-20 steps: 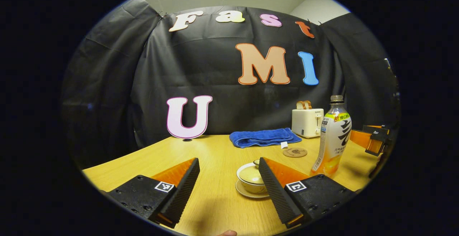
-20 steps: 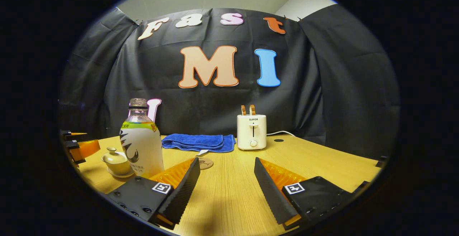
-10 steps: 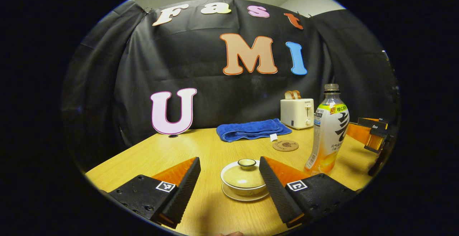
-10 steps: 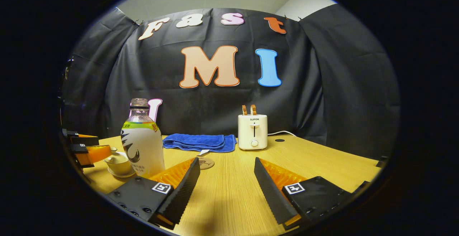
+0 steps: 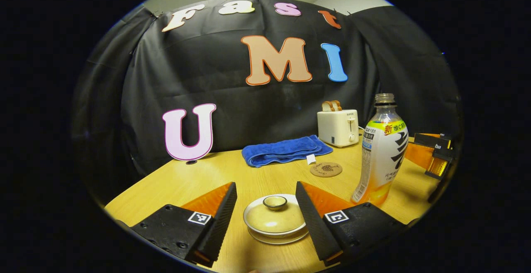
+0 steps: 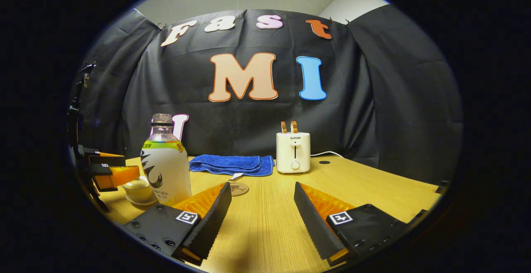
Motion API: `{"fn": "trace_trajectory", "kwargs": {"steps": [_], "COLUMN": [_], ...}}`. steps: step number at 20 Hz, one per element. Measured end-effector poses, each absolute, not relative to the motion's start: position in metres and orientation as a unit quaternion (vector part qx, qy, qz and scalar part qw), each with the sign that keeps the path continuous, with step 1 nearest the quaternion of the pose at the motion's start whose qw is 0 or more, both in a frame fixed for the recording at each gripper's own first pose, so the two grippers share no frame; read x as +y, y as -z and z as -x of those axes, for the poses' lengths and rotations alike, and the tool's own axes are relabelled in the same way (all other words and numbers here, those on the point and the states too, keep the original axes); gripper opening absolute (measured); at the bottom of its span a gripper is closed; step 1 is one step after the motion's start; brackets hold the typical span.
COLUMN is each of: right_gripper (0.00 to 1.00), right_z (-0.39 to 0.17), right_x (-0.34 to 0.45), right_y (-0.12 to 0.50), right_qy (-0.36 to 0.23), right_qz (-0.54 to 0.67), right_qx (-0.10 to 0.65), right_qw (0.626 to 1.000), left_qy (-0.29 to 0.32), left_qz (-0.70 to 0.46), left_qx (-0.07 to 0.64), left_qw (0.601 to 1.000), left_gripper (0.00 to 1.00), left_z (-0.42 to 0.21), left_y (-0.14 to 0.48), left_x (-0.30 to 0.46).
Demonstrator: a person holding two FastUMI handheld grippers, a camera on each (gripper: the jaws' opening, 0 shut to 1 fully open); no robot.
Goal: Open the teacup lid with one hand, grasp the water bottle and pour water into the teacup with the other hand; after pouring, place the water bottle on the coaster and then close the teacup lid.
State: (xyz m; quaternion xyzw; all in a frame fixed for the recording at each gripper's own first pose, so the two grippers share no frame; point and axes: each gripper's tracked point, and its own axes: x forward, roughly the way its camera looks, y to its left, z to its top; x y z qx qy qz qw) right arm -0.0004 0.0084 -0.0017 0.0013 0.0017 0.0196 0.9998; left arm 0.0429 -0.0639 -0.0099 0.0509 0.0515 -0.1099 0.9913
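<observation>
Teacup (image 5: 274, 219) lidded, between spread left tongs (image 5: 265, 210).

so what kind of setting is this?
Likely a staged recording booth, not a real kitchen: black cloth wall behind a wooden table set with a toaster, blue towel and water bottle.

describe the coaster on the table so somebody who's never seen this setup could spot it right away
Start at the white toaster by the back wall, then the folded blue towel beside it. Just in front of the towel lies the coaster, a flat round brown disc, the only thing there with no height.
</observation>
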Motion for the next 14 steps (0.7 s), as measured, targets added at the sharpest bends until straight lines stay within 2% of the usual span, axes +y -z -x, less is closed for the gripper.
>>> {"fn": "trace_trajectory", "kwargs": {"steps": [4,5,6,7,8,13,14], "right_gripper": [0.98,0.98,0.98,0.98,0.98,0.98,0.95], "right_z": [0.0,0.001,0.0,0.001,0.001,0.001,0.001], "right_x": [0.01,0.01,0.01,0.011,0.011,0.011,0.012], "right_y": [0.002,0.002,0.001,0.002,0.002,0.002,0.002], "right_qy": [-0.023,-0.024,-0.024,-0.024,-0.025,-0.024,-0.024], "right_qz": [-0.002,-0.002,-0.002,-0.002,-0.002,-0.002,-0.002], "right_qx": [0.002,0.002,0.002,0.002,0.002,0.002,0.002], "right_qw": [1.0,1.0,1.0,1.0,1.0,1.0,1.0], "left_qy": [0.116,0.116,0.115,0.115,0.115,0.119,0.119], "left_qz": [-0.056,-0.056,-0.057,-0.058,-0.058,-0.06,-0.061], "left_qx": [0.063,0.065,0.068,0.071,0.074,0.091,0.089], "left_qw": [0.99,0.989,0.989,0.989,0.989,0.987,0.987], "left_gripper": [0.74,0.76,0.65,0.67,0.57,0.39,0.32], "left_z": [-0.045,-0.046,-0.047,-0.047,-0.047,-0.047,-0.047], "left_y": [0.013,0.014,0.016,0.018,0.018,0.028,0.026], "left_x": [-0.069,-0.069,-0.069,-0.069,-0.069,-0.072,-0.073]}}
